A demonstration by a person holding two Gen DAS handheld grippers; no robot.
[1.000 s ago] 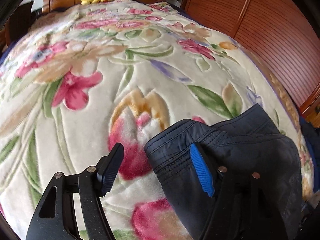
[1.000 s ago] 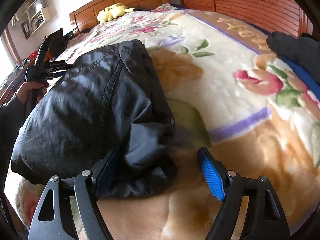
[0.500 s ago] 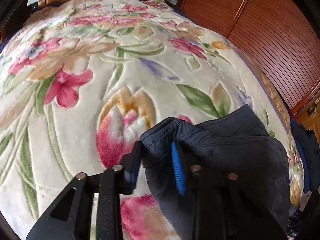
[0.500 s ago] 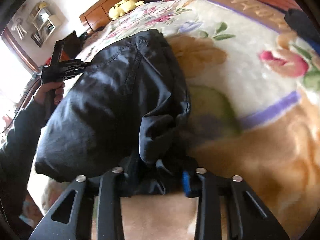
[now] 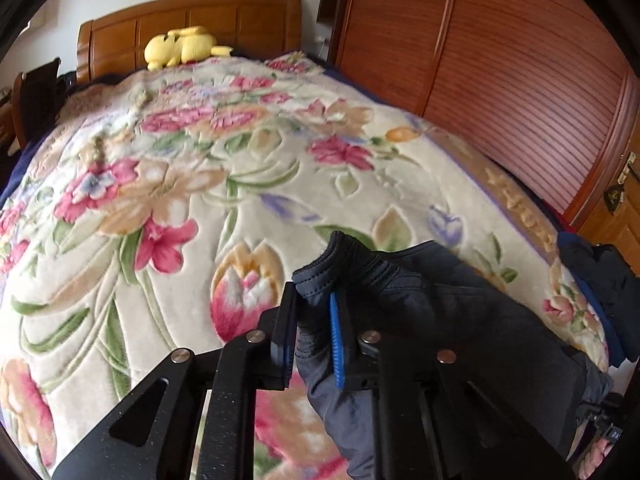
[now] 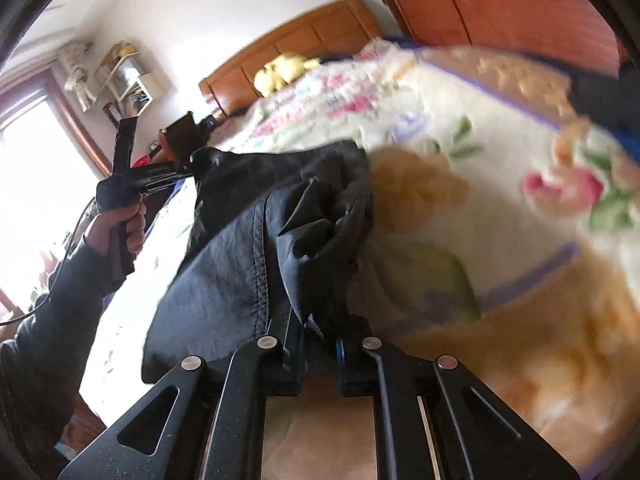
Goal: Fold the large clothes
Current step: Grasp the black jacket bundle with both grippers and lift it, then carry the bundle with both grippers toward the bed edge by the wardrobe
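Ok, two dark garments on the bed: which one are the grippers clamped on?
The dark garment near the bed's foot, pinched by the left gripper and right gripper. The other dark garment lies untouched at the blanket's right edge.

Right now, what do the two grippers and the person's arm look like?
Both the left gripper and the right gripper are matte black angular linkages with silver rivets, triangular cutouts and blue pads on the fingers. In the right wrist view the left one has a black pistol-style handle with a thin cable trailing. The sleeve is dark grey.
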